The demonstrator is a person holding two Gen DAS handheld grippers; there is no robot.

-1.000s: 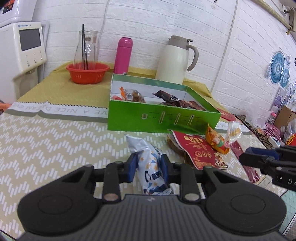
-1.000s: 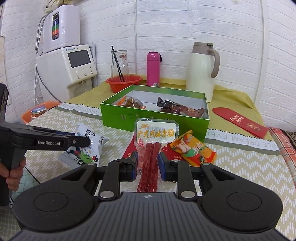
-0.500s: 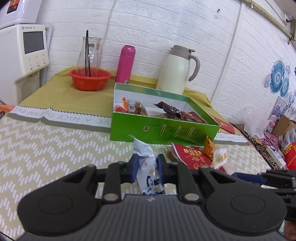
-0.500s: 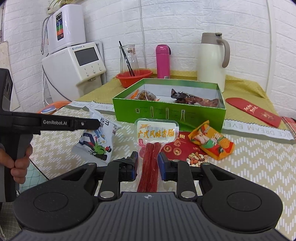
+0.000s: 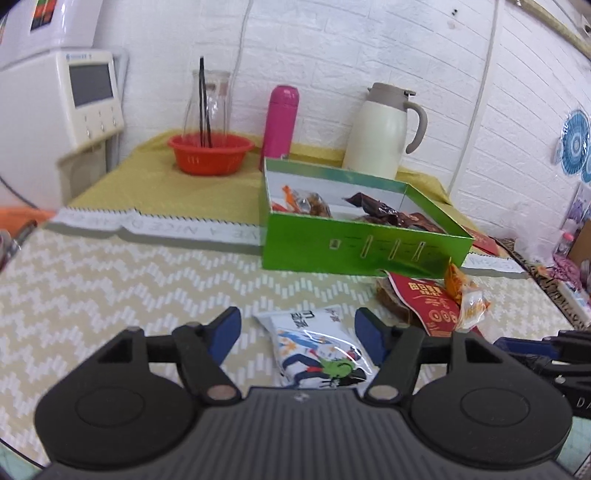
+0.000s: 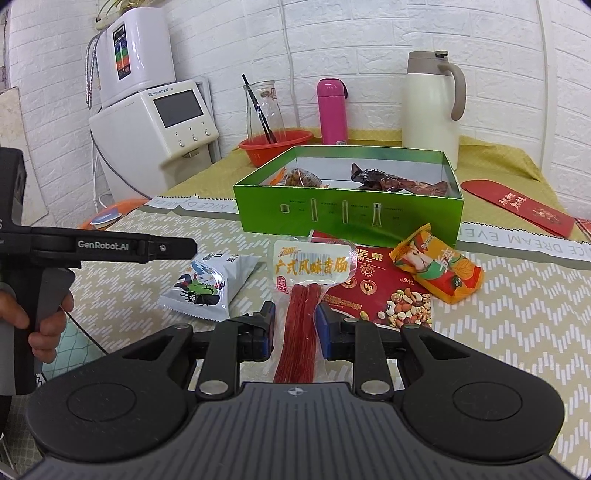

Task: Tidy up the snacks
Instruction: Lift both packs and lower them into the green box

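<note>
Ahead of me stands a white embossed brick-pattern wall (image 6: 369,33). A beige zigzag-patterned tablecloth (image 5: 110,288) covers the near table, a mustard-yellow cloth (image 5: 147,173) the far end. Lighting is bright and even.

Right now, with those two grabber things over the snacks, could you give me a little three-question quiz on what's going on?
1. True or false: the left gripper is clamped on the white snack bag.
2. What does the right gripper hold?
3. Where is the orange packet: A) inside the green box, B) on the table in front of it?

Key: 1 false, its fingers are spread; 2 the red sausage pack; 3 B.
</note>
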